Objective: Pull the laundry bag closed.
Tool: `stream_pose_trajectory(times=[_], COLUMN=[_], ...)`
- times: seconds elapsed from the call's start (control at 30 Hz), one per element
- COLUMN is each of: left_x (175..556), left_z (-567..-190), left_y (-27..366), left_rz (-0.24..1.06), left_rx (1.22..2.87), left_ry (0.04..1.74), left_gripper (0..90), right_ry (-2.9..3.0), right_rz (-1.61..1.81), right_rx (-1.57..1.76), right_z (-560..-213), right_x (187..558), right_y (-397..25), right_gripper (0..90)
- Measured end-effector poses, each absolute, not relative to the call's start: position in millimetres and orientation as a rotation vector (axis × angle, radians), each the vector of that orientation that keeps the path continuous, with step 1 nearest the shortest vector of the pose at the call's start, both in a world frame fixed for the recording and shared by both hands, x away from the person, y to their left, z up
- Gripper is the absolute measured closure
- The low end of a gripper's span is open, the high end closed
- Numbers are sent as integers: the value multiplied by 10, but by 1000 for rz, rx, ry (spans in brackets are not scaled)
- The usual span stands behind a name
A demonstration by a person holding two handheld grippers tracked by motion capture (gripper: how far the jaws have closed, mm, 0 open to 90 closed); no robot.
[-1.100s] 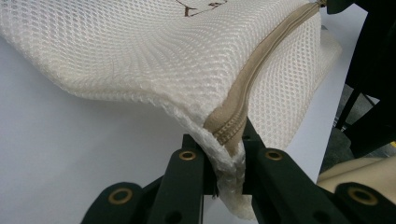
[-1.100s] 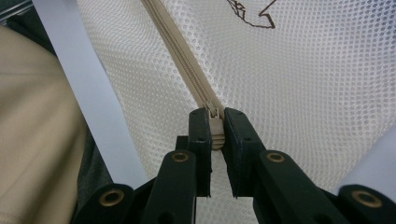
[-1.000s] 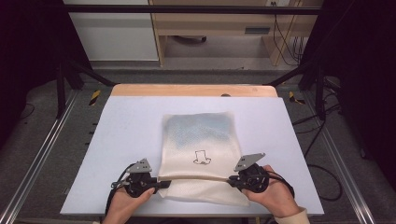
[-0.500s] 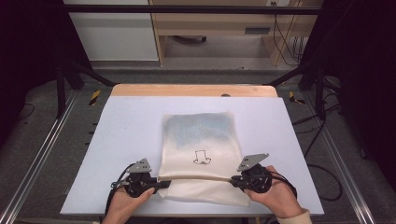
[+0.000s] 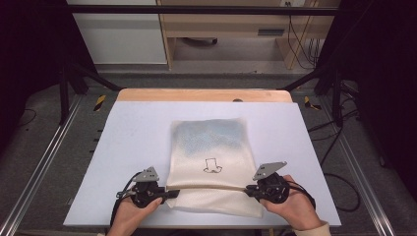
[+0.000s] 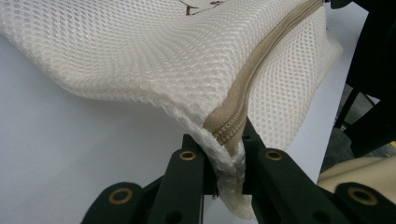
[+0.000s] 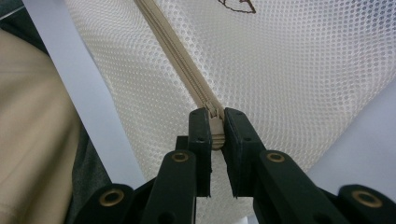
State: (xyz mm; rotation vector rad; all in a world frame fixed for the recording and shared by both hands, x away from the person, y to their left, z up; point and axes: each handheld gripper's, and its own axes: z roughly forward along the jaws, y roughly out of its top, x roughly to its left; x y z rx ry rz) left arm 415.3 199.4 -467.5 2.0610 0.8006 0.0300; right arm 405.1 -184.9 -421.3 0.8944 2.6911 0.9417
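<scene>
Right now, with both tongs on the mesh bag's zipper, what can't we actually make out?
- Bag contents: the mesh bag shows a bluish patch through the weave in the high view, too blurred to identify.
- Zipper pull: in the right gripper view the right tongs cover it on the zipper.
- Zipper end: in the left gripper view the left tongs hide it.
- Printed logo: too small.

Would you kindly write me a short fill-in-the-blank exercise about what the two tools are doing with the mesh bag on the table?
1. The cream mesh laundry bag lies on a pale ____ table.
2. The left tool is shut on the bag's corner, at the end of its tan ____.
3. The right tool pinches the zipper's ____.
4. A small dark ____ is printed on the bag's middle.

Missing words: blue; zipper; pull; outline drawing
</scene>
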Motion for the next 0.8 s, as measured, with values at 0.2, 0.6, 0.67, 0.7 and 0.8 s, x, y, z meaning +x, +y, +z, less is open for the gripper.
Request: stream_pose_trajectory(times=[0.2, 0.6, 0.67, 0.7, 0.8], left_x=[4154, 4153, 4154, 4155, 4153], left_z=[-4674, -4665, -4664, -4665, -4664], left_y=[1997, 2004, 2008, 2009, 2010], left_rz=[29, 32, 34, 35, 36], left_rx=[2061, 2059, 2059, 2060, 2059], left_ry=[802, 801, 805, 805, 806], left_gripper=[840, 840, 840, 840, 840], right_ry=[2692, 2676, 2674, 2675, 2674], right_rz=[934, 931, 930, 930, 926], right_rx=[899, 922, 915, 912, 922], right_z=[-4217, -4215, -4221, -4222, -4220], right_x=[4047, 4027, 4024, 4023, 4014], right_y=[-1871, -1917, -1922, -1926, -1936], right_gripper=[820, 819, 819, 819, 820])
